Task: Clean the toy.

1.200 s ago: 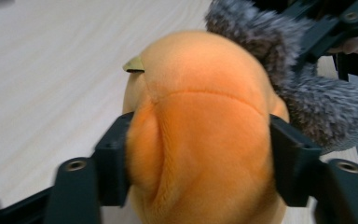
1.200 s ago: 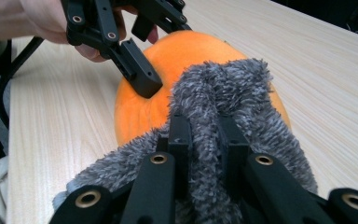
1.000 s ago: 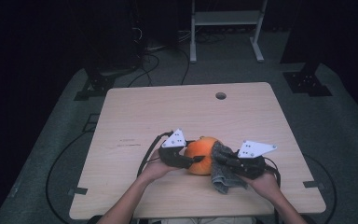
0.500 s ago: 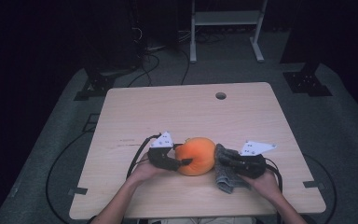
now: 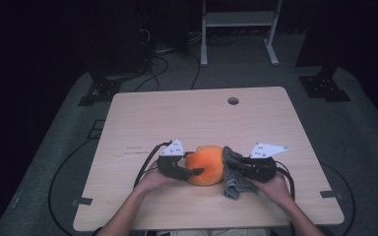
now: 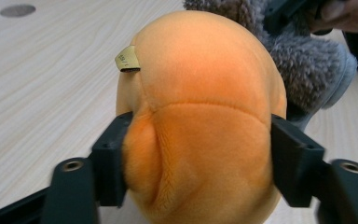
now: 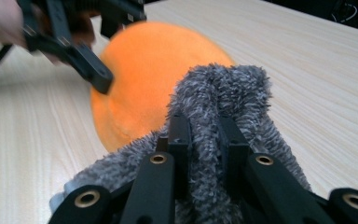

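Observation:
A round orange plush [image 5: 206, 164] rests on the wooden table [image 5: 187, 118] near its front edge. My left gripper [image 5: 197, 172] reaches in from the left, and its jaws have just been opening. The plush [image 6: 200, 116] still sits between them, with both pads [image 6: 114, 158] dented into its sides. A small tag [image 6: 128, 58] sticks out of its seam. My right gripper [image 5: 236, 164] is shut on a fold of grey fuzzy cloth [image 5: 231, 182], which leans against the plush's right side. Its jaws [image 7: 205, 135] pinch the cloth [image 7: 233, 88], with the plush [image 7: 154, 79] just beyond.
A round cable hole [image 5: 233, 101] lies at the table's far edge. Cables [image 5: 147, 162] trail from both grippers. Beyond the table stand a white frame [image 5: 238, 29] and black stand feet [image 5: 325, 86] on grey carpet.
My left hand has slid a little to the left and toward the front edge, and the plush shifted slightly with it. The right hand and the cloth stayed put.

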`<state>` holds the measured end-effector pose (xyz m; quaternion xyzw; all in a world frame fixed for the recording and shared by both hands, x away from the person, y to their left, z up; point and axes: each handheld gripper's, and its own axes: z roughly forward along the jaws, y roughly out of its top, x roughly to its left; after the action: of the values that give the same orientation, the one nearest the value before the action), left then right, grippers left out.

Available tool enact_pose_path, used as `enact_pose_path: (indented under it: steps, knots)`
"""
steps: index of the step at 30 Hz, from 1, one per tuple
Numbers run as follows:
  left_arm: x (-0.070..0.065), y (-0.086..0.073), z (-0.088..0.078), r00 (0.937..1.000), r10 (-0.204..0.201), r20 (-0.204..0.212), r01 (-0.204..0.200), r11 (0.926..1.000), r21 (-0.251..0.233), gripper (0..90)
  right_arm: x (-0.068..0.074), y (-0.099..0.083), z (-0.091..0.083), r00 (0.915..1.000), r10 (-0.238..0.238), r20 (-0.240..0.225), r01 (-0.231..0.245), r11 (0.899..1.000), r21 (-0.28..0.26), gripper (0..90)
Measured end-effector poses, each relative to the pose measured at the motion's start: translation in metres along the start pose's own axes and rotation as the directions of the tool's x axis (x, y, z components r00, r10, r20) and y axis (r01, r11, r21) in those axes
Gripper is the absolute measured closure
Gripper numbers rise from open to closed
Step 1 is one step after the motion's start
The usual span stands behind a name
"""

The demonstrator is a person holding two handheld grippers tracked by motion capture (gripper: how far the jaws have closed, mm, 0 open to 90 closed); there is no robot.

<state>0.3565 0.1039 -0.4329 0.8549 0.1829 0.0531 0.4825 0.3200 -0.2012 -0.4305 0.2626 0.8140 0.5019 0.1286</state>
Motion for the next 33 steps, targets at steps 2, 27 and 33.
enact_pose_path:
  steps: [2,27,33]
  knots:
    - [-0.003,0.008,0.000,0.9995,-0.030,-0.007,0.030,0.9995,0.009,15.8,0.001,-0.001,0.003,0.9999,-0.001,0.013,0.001,1.000,0.013,78.2]
    - [-0.008,-0.001,0.001,0.9932,0.116,0.013,-0.116,0.9932,-0.015,35.1,-0.010,-0.004,0.001,0.9975,0.058,-0.039,-0.058,0.998,0.003,78.0]
    - [-0.010,-0.002,0.001,0.9914,0.130,0.018,-0.129,0.9912,-0.028,35.2,-0.013,0.002,-0.004,0.9969,0.061,-0.050,-0.062,0.998,-0.019,78.0]
